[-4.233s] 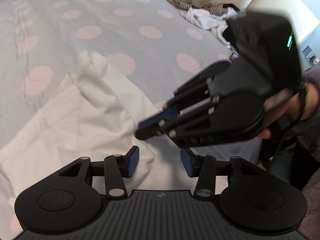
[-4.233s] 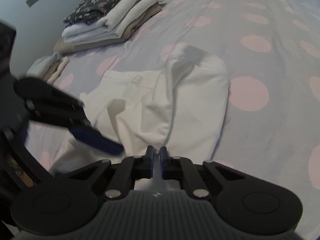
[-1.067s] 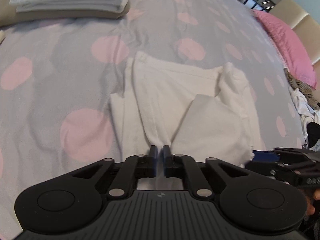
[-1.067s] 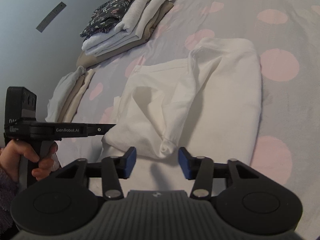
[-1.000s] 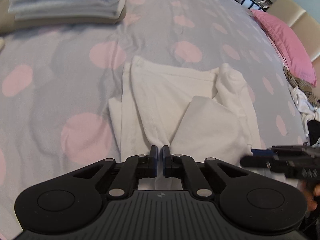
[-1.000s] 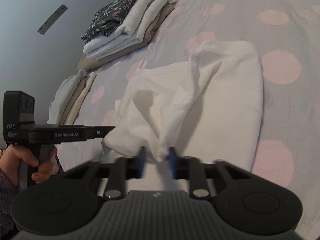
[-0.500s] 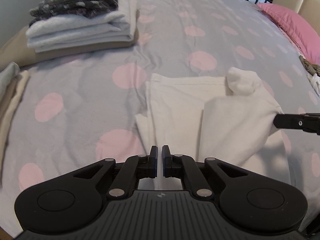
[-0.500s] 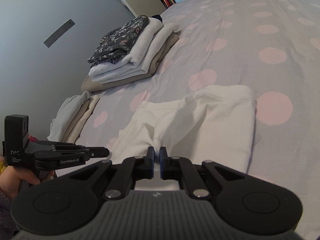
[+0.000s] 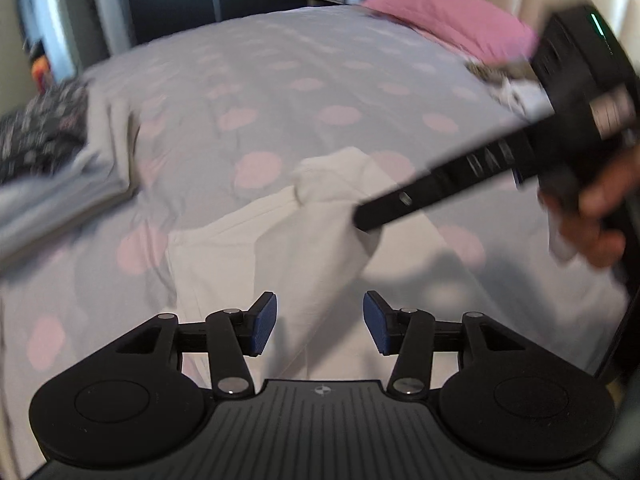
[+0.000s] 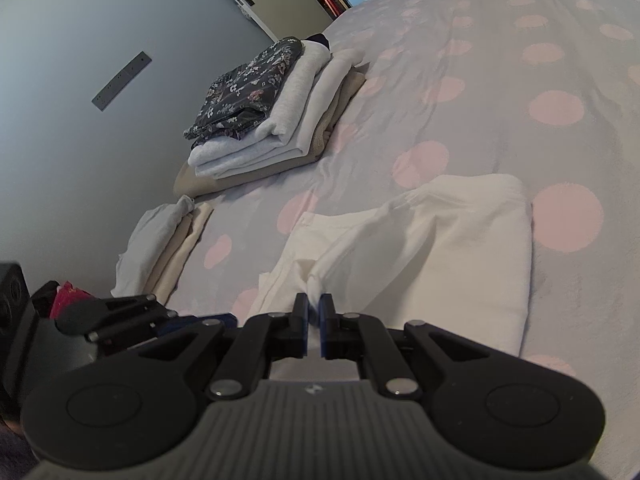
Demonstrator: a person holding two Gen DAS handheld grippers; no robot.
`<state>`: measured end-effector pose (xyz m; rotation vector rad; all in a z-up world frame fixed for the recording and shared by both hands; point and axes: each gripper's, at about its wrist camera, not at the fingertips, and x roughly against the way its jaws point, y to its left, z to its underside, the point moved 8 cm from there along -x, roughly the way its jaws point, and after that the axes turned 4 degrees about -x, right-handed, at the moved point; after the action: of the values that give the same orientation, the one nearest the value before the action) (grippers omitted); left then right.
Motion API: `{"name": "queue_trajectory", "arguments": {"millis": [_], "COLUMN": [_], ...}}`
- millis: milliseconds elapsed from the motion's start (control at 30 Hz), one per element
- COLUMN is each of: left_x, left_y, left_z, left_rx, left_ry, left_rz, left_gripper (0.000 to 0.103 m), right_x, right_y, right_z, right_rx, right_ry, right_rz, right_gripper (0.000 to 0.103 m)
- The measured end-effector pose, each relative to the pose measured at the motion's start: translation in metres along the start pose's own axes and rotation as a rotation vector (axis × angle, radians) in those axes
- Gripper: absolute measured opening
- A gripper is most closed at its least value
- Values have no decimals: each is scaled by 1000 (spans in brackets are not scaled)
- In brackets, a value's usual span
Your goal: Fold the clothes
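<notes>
A white garment (image 9: 312, 240) lies partly folded on the grey bedspread with pink dots (image 9: 280, 80). My left gripper (image 9: 320, 326) hovers over the garment's near edge. Its jaws are opening, and the cloth lies below the blue pads (image 9: 262, 328) without being pinched. My right gripper (image 10: 315, 314) is shut on a raised fold of the white garment (image 10: 440, 248) and pulls it up into a ridge. The left wrist view shows the right gripper (image 9: 362, 220) as a black bar coming in from the right, held by a hand (image 9: 592, 216). The left gripper (image 10: 192, 322) shows at the lower left of the right wrist view.
A tall stack of folded clothes (image 10: 272, 120), with a dark flowered piece on top, sits at the far left of the bed. A smaller pale pile (image 10: 168, 240) lies nearer. A pink pillow (image 9: 440, 20) and loose clothes (image 9: 504, 80) lie at the head end.
My left gripper has let go of the garment, spread its jaws and swung round with a roll. My right gripper closed on the fold and rose slightly with it.
</notes>
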<state>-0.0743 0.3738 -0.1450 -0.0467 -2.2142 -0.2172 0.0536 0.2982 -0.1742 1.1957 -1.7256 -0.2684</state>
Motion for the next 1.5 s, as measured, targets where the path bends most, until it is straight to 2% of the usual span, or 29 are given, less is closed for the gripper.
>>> {"name": "queue_trajectory", "arguments": {"millis": [333, 467, 567, 667, 700, 767, 1000, 1167, 1267, 1367, 1433, 1500], "left_x": [-32, -35, -32, -28, -28, -28, -28, -37, -44, -45, -44, -50], "left_y": [-24, -32, -36, -24, -15, 0, 71, 107, 122, 129, 128, 124], "left_z": [5, 2, -4, -10, -12, -13, -7, 9, 19, 17, 8, 2], "left_rx": [-283, -374, -423, -350, -312, -221, 294, 559, 657, 726, 733, 703], "left_ry": [36, 7, -24, -41, -44, -46, -81, -77, -70, -105, -131, -105], "left_rz": [-259, -346, -401, -406, -398, -371, -161, -32, -1, 42, 65, 44], "left_gripper": [46, 46, 45, 41, 39, 39, 39, 40, 41, 41, 42, 44], "right_x": [0, 0, 2, 6, 8, 11, 10, 8, 7, 6, 5, 5], "right_y": [8, 8, 8, 7, 5, 3, -15, -25, -29, -32, -34, -37], "right_z": [-4, -4, -5, -9, -11, -14, -12, -6, -4, -2, -1, 0], "right_rx": [-45, -59, -64, -69, -66, -61, -90, -105, -111, -117, -122, -125], "right_ry": [2, 4, -2, -19, -24, -36, -12, 16, 25, 32, 35, 37], "right_rz": [-35, -39, -44, -41, -31, -11, 38, 59, 64, 71, 76, 80], "right_gripper": [7, 7, 11, 19, 29, 37, 38, 40, 41, 42, 42, 42]}}
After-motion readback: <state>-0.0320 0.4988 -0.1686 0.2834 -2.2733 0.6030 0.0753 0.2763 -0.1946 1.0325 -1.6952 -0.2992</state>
